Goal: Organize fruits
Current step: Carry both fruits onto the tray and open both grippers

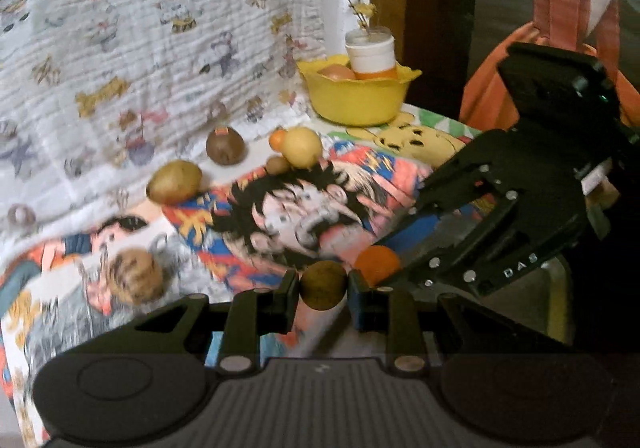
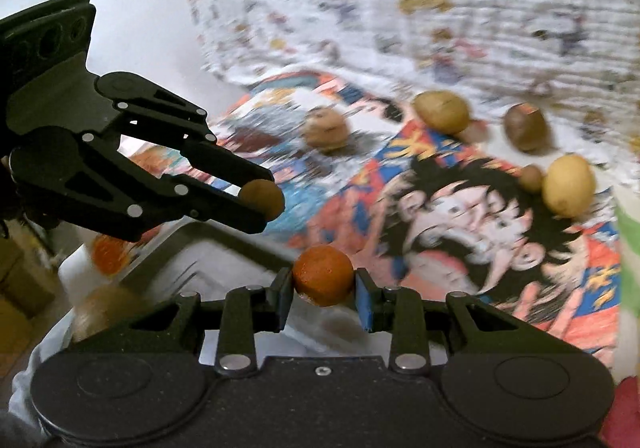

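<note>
Yellow bowl (image 1: 356,96): left wrist view only.

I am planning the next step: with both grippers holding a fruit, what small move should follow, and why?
Probably carry both over the grey tray and lower them. The left gripper is shut on a small brown fruit, the right gripper on an orange fruit, and the tray lies just beneath.

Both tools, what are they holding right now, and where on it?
Left tool pinches a small brown fruit across its sides; right tool pinches a small orange fruit likewise.
</note>
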The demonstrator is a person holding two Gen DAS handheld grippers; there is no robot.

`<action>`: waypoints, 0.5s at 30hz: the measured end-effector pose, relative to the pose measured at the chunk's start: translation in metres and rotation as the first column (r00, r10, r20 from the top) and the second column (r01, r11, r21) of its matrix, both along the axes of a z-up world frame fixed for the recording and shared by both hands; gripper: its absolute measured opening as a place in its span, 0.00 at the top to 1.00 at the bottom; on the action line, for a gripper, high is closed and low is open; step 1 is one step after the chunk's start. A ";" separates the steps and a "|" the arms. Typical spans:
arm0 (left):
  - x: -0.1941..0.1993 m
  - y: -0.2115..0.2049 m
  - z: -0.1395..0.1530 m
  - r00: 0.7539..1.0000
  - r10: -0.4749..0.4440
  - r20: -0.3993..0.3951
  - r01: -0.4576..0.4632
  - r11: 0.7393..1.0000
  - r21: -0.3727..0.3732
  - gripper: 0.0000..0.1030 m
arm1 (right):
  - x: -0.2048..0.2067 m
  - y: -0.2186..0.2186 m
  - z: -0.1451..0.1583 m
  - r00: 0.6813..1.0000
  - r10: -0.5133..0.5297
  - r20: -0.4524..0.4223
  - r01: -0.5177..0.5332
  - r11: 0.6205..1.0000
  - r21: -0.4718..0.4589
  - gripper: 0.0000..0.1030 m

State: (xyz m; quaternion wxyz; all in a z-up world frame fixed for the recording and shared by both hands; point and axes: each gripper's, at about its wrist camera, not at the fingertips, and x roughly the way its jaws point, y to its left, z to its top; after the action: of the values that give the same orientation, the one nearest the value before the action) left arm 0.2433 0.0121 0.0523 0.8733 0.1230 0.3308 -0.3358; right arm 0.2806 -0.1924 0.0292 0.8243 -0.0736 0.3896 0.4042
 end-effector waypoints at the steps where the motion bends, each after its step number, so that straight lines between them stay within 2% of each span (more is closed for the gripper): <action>1: -0.006 0.002 -0.001 1.000 0.002 -0.004 -0.002 1.000 -0.001 0.72 | -0.004 0.002 -0.001 1.000 0.010 -0.006 -0.010 1.000 -0.004 0.66; 6: -0.034 0.017 -0.008 0.999 0.016 -0.032 -0.016 1.000 0.016 0.72 | -0.020 0.013 -0.002 0.998 0.043 -0.038 -0.044 0.998 -0.046 0.66; 15: -0.056 0.031 -0.019 0.992 0.059 -0.112 -0.057 0.998 0.026 0.72 | -0.033 0.029 -0.002 0.996 0.057 -0.075 -0.063 0.994 -0.085 0.66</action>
State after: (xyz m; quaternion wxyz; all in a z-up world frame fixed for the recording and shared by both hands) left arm 0.1871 0.0427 0.0332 0.8612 0.1040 0.3867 -0.3129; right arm 0.2478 -0.1639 0.0276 0.7930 -0.1067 0.4342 0.4137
